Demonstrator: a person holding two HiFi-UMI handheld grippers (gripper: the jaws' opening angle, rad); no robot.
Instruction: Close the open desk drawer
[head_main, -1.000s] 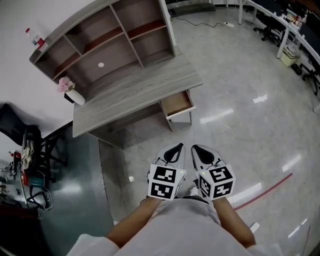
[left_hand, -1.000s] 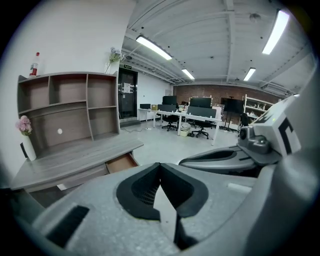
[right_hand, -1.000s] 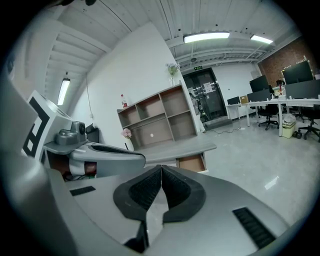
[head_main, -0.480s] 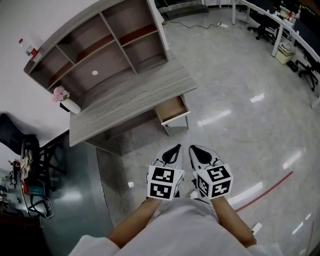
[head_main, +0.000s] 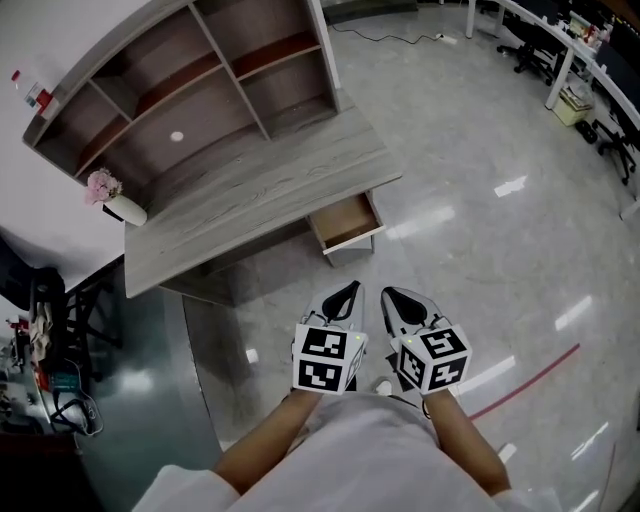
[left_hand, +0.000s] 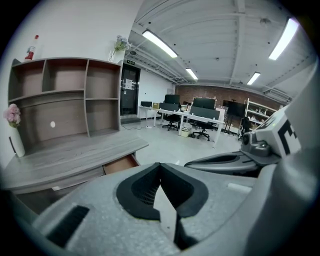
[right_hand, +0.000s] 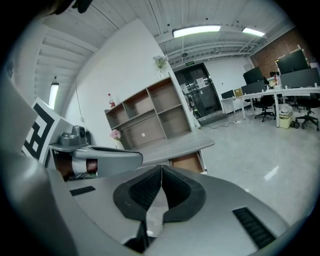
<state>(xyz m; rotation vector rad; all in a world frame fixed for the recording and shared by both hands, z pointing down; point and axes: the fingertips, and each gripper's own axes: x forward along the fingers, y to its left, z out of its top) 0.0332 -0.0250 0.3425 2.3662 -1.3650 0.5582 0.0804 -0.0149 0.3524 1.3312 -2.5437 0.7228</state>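
Drawer (head_main: 347, 222) open, well beyond fingers (head_main: 338, 303) of left gripper (head_main: 351, 288) and right gripper (head_main: 389, 293).

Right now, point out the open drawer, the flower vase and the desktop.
open drawer (head_main: 345, 220): head view, its wooden inside.
flower vase (head_main: 124, 209): head view, its white body.
desktop (head_main: 250, 190): head view, its bare middle.

Head view looks steeply down; both gripper views face the desk (head_main: 260, 190) (shared).

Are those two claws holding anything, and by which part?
Nothing is held. The left gripper and right gripper both have jaws shut together, empty, apart from the open drawer.
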